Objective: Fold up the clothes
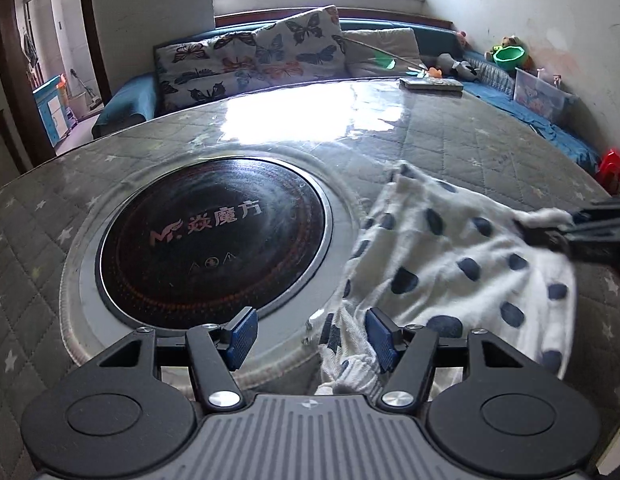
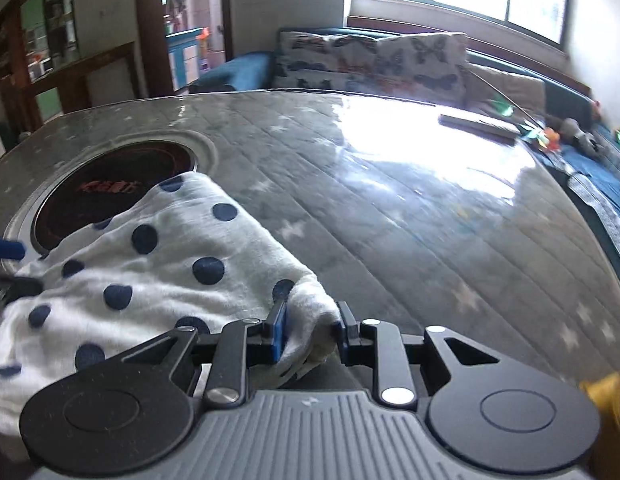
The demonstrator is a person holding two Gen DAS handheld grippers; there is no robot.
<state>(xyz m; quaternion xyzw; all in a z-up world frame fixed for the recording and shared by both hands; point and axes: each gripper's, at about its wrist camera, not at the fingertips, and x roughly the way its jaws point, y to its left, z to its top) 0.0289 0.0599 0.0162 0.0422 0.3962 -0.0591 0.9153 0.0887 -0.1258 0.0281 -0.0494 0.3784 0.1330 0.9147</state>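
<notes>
A white garment with navy dots [image 1: 450, 248] lies bunched on the right part of the table, partly raised. My left gripper [image 1: 312, 338] is open. A ribbed edge of the garment [image 1: 350, 364] lies between its blue pads, against the right pad [image 1: 384, 340]. In the right wrist view my right gripper [image 2: 311, 330] is shut on a bunched corner of the garment [image 2: 169, 248]. That right gripper [image 1: 550, 236] shows at the far right of the left wrist view, holding the cloth up. A blue pad of the left gripper [image 2: 5, 250] peeks in at the left edge.
The table has a grey quilted star cover [image 1: 450, 132] under glossy clear plastic. A round black induction hob [image 1: 213, 240] is set into it. A flat book [image 1: 430, 85] lies at the far edge. Behind it is a sofa with a butterfly cushion [image 1: 249, 56] and toys.
</notes>
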